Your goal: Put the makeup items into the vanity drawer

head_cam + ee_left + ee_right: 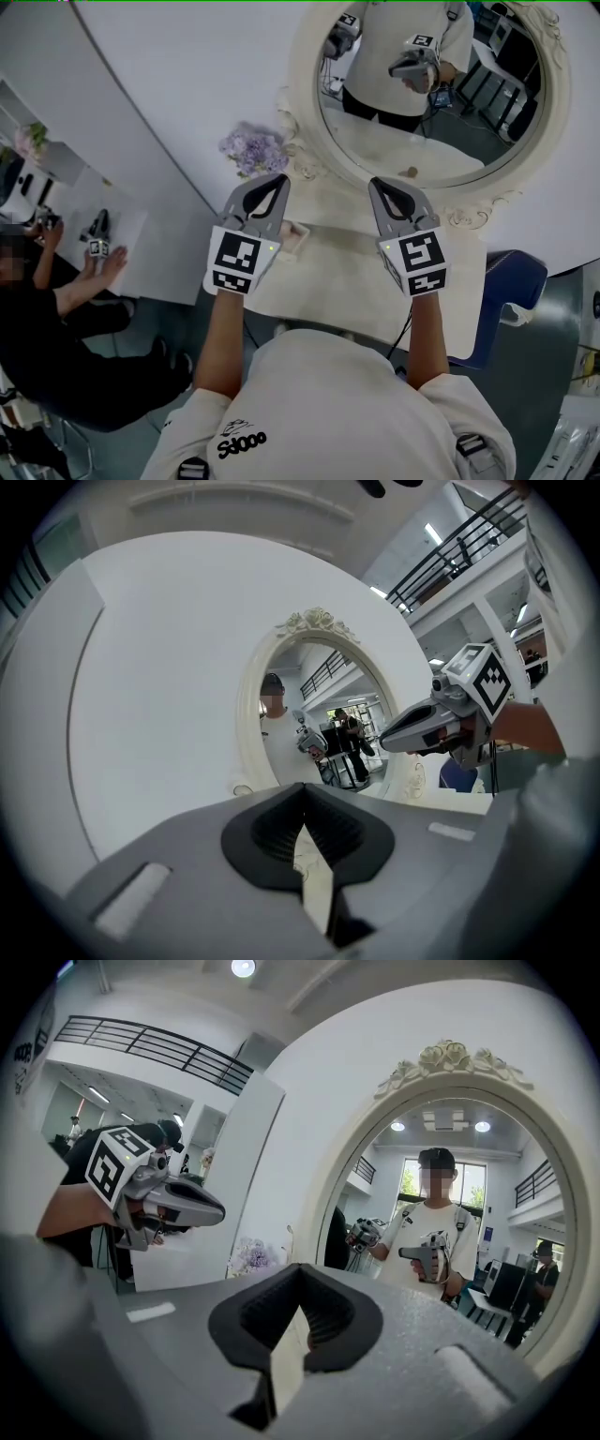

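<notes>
The left gripper (275,183) and right gripper (382,187) are held above the vanity top (328,272), jaws pressed together on nothing. A small pink makeup item (297,234), half hidden and possibly a box, is seen on it just beside the left gripper. It is judged light, rigid and perhaps slick, best pinched across its narrow sides.

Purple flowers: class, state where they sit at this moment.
Head view: the purple flowers sit left of the oval mirror frame, against the white wall, just beyond the left gripper.
</notes>
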Demonstrator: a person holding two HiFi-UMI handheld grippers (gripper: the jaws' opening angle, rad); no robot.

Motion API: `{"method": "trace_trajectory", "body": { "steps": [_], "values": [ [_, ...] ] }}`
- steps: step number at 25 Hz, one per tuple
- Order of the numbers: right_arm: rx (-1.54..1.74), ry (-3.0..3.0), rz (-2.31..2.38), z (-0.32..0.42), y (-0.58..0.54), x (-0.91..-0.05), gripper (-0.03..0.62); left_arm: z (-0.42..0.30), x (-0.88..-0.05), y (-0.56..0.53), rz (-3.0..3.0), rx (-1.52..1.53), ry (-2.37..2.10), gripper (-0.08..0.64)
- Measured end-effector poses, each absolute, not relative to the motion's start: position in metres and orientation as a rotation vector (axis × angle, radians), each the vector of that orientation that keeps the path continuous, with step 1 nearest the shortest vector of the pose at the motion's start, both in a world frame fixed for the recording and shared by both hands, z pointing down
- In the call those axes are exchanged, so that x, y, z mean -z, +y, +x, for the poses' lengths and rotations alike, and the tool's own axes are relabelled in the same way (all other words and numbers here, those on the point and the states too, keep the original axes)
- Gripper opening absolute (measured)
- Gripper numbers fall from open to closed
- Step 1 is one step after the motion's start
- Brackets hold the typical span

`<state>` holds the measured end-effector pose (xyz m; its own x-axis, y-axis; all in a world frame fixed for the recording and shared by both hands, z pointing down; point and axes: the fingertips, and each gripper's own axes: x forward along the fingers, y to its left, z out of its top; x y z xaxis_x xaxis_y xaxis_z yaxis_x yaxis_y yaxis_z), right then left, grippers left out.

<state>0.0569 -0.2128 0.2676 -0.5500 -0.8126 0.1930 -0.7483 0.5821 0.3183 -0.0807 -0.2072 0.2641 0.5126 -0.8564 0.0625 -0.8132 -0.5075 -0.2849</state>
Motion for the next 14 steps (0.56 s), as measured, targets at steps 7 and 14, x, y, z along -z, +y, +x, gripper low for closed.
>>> {"method": "trace_trajectory", "body": {
  "steps": [7, 14],
  "values": [
    [0.286, -2.496, 1.273, 0.0567, -0.2140, -0.2683, 0.002, -0.0737, -0.2665, -0.2055, -2.549, 0.294, 1.389, 0.017],
    [0.297, -2.480, 1.266, 0.0549, -0.2138, -0.2713, 0.002, -0.0708, -0.2687, -0.2046, -2.558, 0.305, 1.374, 0.017]
  ]
}}
